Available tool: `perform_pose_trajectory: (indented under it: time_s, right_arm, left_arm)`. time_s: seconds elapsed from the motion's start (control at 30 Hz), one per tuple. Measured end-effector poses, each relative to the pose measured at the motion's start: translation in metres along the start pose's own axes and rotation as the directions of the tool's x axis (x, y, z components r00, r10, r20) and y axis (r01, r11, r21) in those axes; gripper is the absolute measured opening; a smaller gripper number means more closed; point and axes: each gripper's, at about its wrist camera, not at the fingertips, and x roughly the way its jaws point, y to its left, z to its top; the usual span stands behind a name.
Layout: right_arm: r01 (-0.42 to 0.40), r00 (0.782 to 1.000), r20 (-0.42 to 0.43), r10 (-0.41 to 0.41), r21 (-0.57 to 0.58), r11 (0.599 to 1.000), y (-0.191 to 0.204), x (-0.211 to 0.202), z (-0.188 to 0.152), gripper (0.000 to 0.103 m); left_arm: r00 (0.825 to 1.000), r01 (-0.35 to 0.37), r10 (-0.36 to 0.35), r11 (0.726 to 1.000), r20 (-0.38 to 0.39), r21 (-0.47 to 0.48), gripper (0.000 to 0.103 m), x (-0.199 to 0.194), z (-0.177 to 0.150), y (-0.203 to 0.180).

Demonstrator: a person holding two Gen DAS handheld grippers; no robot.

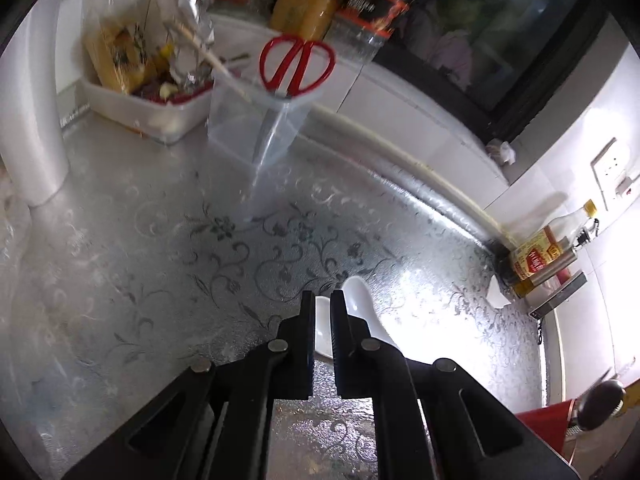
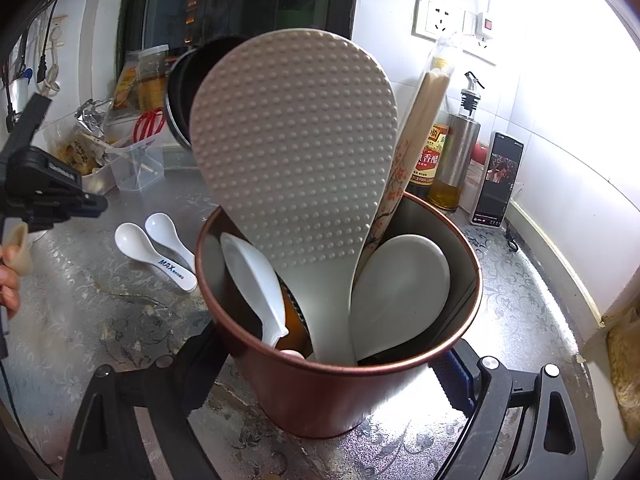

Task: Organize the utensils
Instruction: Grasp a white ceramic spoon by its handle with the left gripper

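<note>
Covering the whole scene is a grey counter (image 1: pixel 168 240) printed with leafy swirls, running along a white tiled wall. On it stands a copper-red cup (image 2: pixel 320 392), clamped at its sides by the wide-spread jaws of the right tongs (image 2: pixel 332 360). Inside the cup stand a dimpled rice paddle (image 2: pixel 296 152), a smooth rice paddle (image 2: pixel 400 292), a white spoon (image 2: pixel 252 280) and a pack of chopsticks (image 2: pixel 420 120). Farther back, a clear plastic tub (image 1: pixel 256 128) holds red-handled scissors (image 1: pixel 296 64). The left tongs (image 1: pixel 321 308) are nearly shut, their jaws pinching the rim of one white soup spoon (image 1: pixel 322 332). A second soup spoon (image 1: pixel 362 300) lies just beside it. In the right view both lie on the counter, left of the cup.
</note>
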Motion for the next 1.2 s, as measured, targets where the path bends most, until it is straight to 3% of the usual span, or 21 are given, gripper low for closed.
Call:
perform_pose_trajectory:
  time_s: [0.3,0.4,0.53,0.77,0.9,1.1,1.2]
  right_arm:
    - [0.001,1.0,0.0,-0.001,0.0,1.0,0.0,0.001,0.0,0.093]
    - [0.001,1.0,0.0,-0.001,0.001,1.0,0.0,0.001,0.0,0.093]
    - [0.0,1.0,-0.001,0.0,0.001,1.0,0.0,0.001,0.001,0.093]
    - [0.0,1.0,-0.001,0.0,0.002,1.0,-0.001,0.001,0.0,0.093]
    - [-0.001,1.0,-0.002,0.001,0.0,1.0,0.0,0.0,0.0,0.093]
    - [-0.001,1.0,-0.004,0.001,-0.002,1.0,-0.001,0.0,0.0,0.093]
    - [-0.002,1.0,-0.004,0.002,-0.004,1.0,-0.001,0.0,-0.001,0.093]
  left_arm:
    - [0.991,0.027,-0.043,0.991,0.123,0.129,0.007,-0.047,0.008,-0.029]
    - [0.991,0.023,-0.041,0.99,0.13,0.14,0.007,-0.049,0.01,-0.03]
    - [0.998,0.052,-0.055,0.995,0.034,0.088,0.009,-0.025,0.011,-0.016]
    - [0.993,-0.01,0.01,1.0,-0.118,0.007,0.011,0.034,0.004,0.007]
    - [0.988,0.0,0.001,1.0,-0.157,0.01,0.02,0.049,-0.004,0.007]
    - [0.984,-0.038,0.043,0.999,-0.176,0.033,0.02,0.065,-0.008,0.002]
    - [0.982,-0.033,0.031,0.999,-0.187,-0.006,0.019,0.071,-0.006,0.006]
